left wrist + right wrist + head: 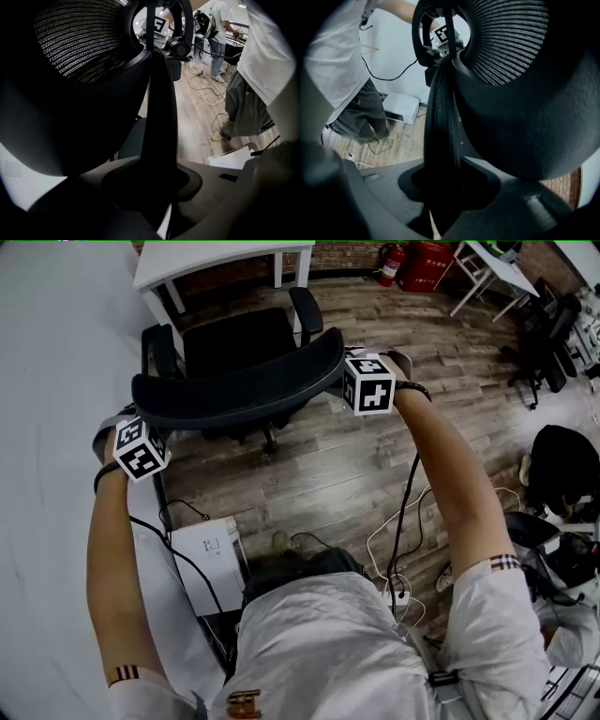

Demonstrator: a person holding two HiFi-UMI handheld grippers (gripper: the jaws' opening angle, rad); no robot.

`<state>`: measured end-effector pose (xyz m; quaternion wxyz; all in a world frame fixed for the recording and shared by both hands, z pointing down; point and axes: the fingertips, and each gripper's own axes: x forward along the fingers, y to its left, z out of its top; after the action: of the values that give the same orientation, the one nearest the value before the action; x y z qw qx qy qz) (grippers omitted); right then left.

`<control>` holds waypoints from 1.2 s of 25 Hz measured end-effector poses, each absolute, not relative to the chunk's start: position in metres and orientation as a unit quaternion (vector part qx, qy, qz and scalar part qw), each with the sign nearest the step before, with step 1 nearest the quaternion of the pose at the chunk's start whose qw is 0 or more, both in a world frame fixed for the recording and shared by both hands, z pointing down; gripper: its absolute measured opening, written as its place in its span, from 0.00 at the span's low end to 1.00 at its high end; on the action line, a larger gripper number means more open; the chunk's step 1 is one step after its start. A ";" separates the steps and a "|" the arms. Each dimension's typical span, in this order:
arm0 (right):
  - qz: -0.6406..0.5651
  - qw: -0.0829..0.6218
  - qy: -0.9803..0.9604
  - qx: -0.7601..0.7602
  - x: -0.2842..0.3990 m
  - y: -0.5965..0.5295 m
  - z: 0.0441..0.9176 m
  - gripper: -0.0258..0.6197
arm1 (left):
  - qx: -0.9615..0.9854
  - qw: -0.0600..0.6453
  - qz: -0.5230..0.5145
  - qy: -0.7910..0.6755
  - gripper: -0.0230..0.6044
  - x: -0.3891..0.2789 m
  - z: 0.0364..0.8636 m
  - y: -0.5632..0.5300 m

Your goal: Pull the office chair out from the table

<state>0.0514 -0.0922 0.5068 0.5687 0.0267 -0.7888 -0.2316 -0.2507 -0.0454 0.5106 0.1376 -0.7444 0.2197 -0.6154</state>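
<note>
Black office chair (239,381) backrest rim pinched edge-on in both part-closed jaw pairs: left gripper (154,180) at its 9 o'clock end, right gripper (443,187) at 3 o'clock.

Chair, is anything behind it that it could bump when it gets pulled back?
Nothing right behind the chair; the floor there is bare. Nearer the person lie a white box and cables, which it might reach.

black office chair (234,381), fine mesh-weave back; white table (216,257); brown plank-patterned floor (328,474); red fire extinguisher (392,263); white shirt (328,652), striped sleeve cuffs (503,562).
</note>
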 end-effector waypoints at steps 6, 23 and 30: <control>-0.232 0.571 -0.788 0.023 0.054 -0.080 0.507 0.22 | -0.743 0.138 -0.616 0.224 0.20 -0.248 0.510 -0.033; -0.230 0.567 -0.791 0.022 0.065 -0.046 0.504 0.31 | -0.745 0.126 -0.613 0.232 0.30 -0.235 0.509 0.005; -0.248 0.562 -0.787 0.050 0.069 -0.053 0.489 0.44 | -0.739 0.130 -0.611 0.251 0.43 -0.242 0.500 0.009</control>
<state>0.0686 -0.0530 0.4891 0.5620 0.0504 -0.7873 -0.2485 -0.2422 0.0090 0.5002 0.1299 -0.7391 0.2511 -0.6114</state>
